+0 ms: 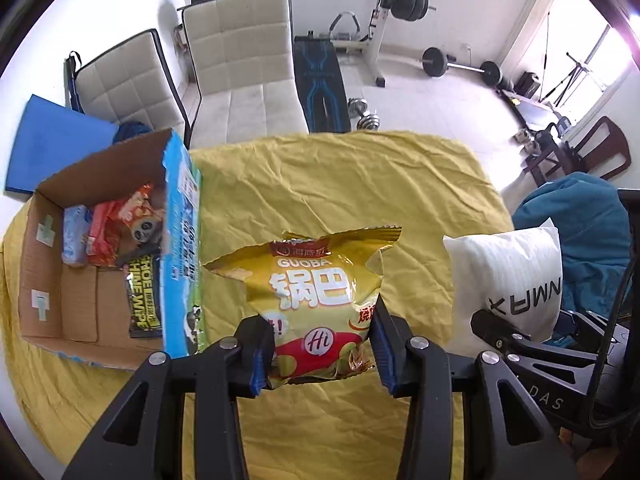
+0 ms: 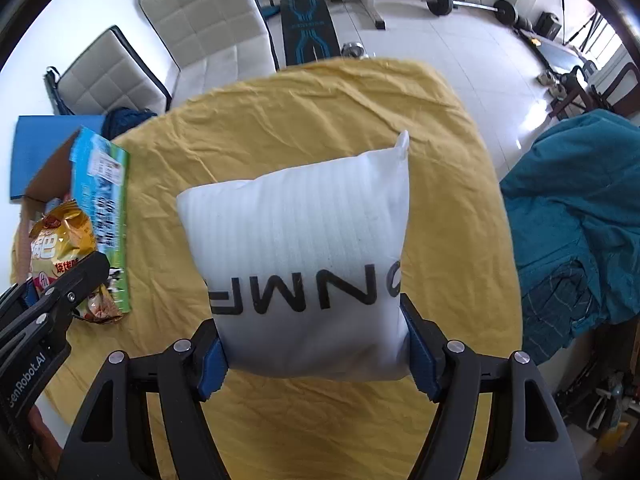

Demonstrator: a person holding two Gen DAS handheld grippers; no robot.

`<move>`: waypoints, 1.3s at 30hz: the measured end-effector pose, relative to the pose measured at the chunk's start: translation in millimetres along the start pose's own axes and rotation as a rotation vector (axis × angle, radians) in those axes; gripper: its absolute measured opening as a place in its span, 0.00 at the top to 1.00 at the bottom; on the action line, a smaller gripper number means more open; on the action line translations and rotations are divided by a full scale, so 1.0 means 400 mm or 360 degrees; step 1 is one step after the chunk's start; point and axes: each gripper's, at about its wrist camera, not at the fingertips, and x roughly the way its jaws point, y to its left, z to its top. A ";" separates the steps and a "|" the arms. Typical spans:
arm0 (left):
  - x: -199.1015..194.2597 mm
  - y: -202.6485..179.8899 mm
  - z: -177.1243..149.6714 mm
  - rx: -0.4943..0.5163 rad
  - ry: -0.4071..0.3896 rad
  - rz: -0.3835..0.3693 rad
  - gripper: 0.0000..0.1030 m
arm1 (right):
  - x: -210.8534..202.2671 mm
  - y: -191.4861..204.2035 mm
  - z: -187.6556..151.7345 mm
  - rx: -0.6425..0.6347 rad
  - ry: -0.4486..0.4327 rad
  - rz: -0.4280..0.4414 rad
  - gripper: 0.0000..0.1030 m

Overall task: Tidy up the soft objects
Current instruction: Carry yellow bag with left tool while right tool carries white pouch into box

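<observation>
My left gripper (image 1: 322, 344) is shut on a gold snack bag (image 1: 316, 292) and holds it above the yellow cloth (image 1: 340, 184), just right of an open cardboard box (image 1: 48, 248). The box holds a red packet (image 1: 120, 228), a blue packet (image 1: 74, 236) and a black wipes pack (image 1: 142, 296). My right gripper (image 2: 316, 354) is shut on a white air-cushion bag (image 2: 304, 264) with black letters, held above the cloth (image 2: 320, 112). The white bag also shows in the left wrist view (image 1: 508, 280), and the snack bag in the right wrist view (image 2: 64, 240).
Two beige chairs (image 1: 240, 60) stand behind the table. A blue mat (image 1: 56, 140) lies at the left. A teal cloth heap (image 2: 576, 216) sits at the right. Weights and a bench (image 1: 320, 80) fill the floor behind.
</observation>
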 end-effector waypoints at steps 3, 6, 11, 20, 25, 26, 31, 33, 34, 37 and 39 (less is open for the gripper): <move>-0.041 0.009 -0.002 0.0006 -0.0053 -0.0022 0.62 | -0.085 -0.002 -0.014 -0.0016 -0.0062 0.0033 0.27; -0.081 0.024 -0.005 0.0008 -0.0106 -0.0046 0.62 | -0.147 0.012 -0.027 -0.0036 -0.0129 0.0046 0.27; -0.146 0.062 -0.011 0.0005 -0.0167 -0.0084 0.62 | -0.243 0.050 -0.054 -0.0041 -0.0203 0.0085 0.27; -0.236 0.245 -0.024 -0.0014 -0.0217 -0.0082 0.62 | -0.341 0.187 -0.082 -0.0032 -0.0266 0.0180 0.27; -0.261 0.404 -0.033 -0.0081 -0.0211 -0.0033 0.62 | -0.344 0.327 -0.085 -0.0060 -0.0246 0.0260 0.27; -0.263 0.431 -0.035 -0.0096 -0.0212 -0.0021 0.62 | -0.344 0.357 -0.085 -0.0072 -0.0244 0.0277 0.27; -0.268 0.583 -0.044 -0.0181 -0.0222 0.0047 0.62 | -0.328 0.534 -0.086 -0.0160 -0.0208 0.0316 0.27; -0.260 0.640 -0.047 -0.0215 -0.0224 0.0073 0.62 | -0.308 0.610 -0.085 -0.0203 -0.0192 0.0326 0.27; -0.253 0.663 -0.047 -0.0230 -0.0216 0.0076 0.62 | -0.298 0.641 -0.086 -0.0223 -0.0186 0.0322 0.27; -0.225 0.728 -0.045 -0.0266 -0.0197 0.0102 0.62 | -0.250 0.743 -0.085 -0.0285 -0.0144 0.0321 0.27; -0.201 0.770 -0.043 -0.0282 -0.0180 0.0112 0.62 | -0.215 0.800 -0.083 -0.0319 -0.0118 0.0313 0.27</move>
